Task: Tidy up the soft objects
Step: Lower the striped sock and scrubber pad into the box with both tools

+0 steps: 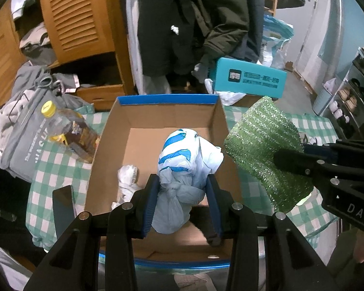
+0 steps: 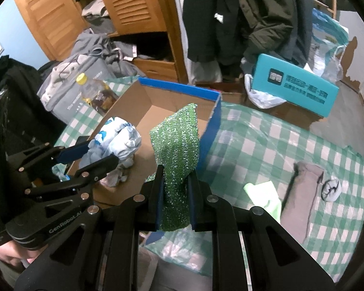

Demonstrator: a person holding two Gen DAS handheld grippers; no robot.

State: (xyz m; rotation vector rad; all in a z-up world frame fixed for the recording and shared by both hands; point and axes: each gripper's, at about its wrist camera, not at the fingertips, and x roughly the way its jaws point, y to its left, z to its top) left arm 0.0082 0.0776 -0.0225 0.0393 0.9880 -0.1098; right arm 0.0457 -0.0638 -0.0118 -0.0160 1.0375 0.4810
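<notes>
A: 2 soft things are in hand. The left gripper is clamped on the knotted plastic bag, holding it over the cardboard box near its front edge, probably so a release drops it inside.

B: And the right gripper?

A: Pinched narrow on the green foam sheet, which stands upright just beside the box's right wall, likely waiting its turn.

B: Anything inside yet?

A: 1 crumpled white bundle lies by the box's left wall. A grey cloth, a light green cloth and a small white ball remain on the checked tablecloth, toward the table's right edge.
</notes>
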